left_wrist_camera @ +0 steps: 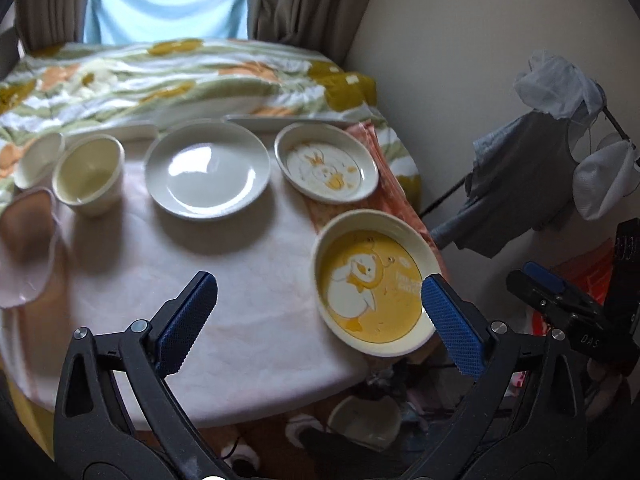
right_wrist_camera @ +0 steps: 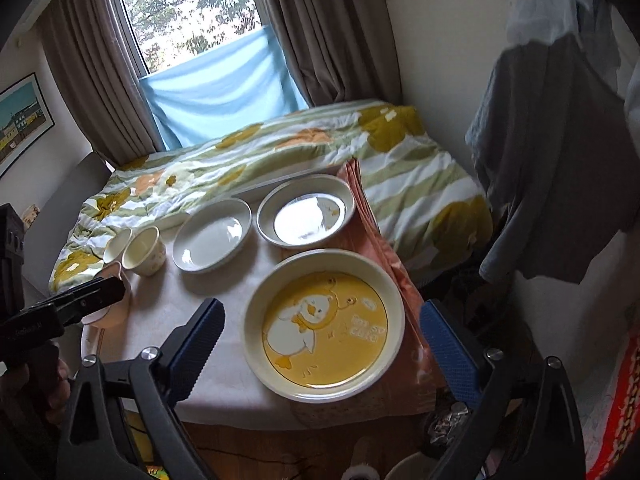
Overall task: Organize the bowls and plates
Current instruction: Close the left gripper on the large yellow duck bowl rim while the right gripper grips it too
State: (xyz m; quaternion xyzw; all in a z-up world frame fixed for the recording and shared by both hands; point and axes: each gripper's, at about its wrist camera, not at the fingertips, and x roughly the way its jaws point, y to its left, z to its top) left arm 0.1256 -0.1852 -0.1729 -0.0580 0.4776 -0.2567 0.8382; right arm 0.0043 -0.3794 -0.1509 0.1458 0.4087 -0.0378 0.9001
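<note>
Grippers [left_wrist_camera: 318, 312] [right_wrist_camera: 322, 342] agape — yellow plate [right_wrist_camera: 324, 326] near table [right_wrist_camera: 224, 380] edge.

Cups [left_wrist_camera: 86, 176] left — plates [left_wrist_camera: 207, 170] right, perhaps apart

Black-framed left gripper with blue ribbed pads [left_wrist_camera: 319, 316], jaws spread wide, nothing between them, held forward and angled downward; matching black right gripper with blue textured pads [right_wrist_camera: 322, 346], likewise wide apart and unladen, tilted down, just right of the left one
</note>
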